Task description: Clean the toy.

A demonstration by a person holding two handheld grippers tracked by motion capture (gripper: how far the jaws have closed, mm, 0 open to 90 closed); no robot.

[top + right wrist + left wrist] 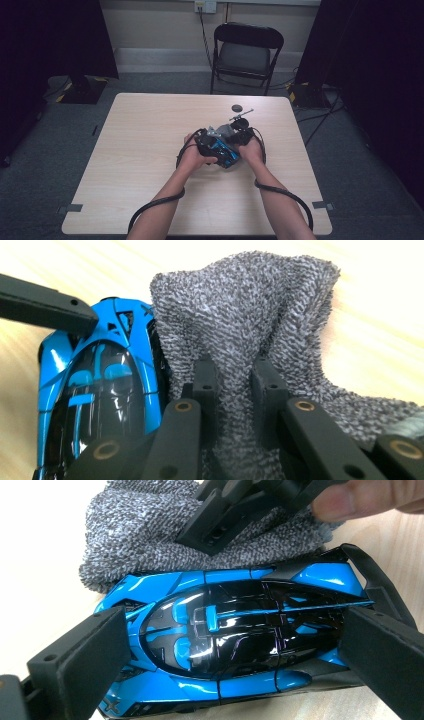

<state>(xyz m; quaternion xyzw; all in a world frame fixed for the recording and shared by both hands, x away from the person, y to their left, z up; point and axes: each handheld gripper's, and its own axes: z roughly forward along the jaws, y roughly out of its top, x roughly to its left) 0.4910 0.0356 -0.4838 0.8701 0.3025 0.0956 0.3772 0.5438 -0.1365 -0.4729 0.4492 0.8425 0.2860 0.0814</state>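
On the table (150,130), left tongs (225,645) grip the toy car (235,640) end-to-end; right tongs (235,385) pinch the cloth (250,315).

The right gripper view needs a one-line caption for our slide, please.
Right gripper pinching a fold of grey cloth beside a blue and black toy car on the table.

Both hands hold a blue toy car (223,152) and grey cloth (220,132) at mid-table (140,150).

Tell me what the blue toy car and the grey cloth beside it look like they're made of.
The toy car looks like glossy painted plastic or die-cast metal: sharp highlights gleam on its blue and black panels, so which one stays open. The cloth looks like soft, matte microfibre or terry, with a nubby looped pile.
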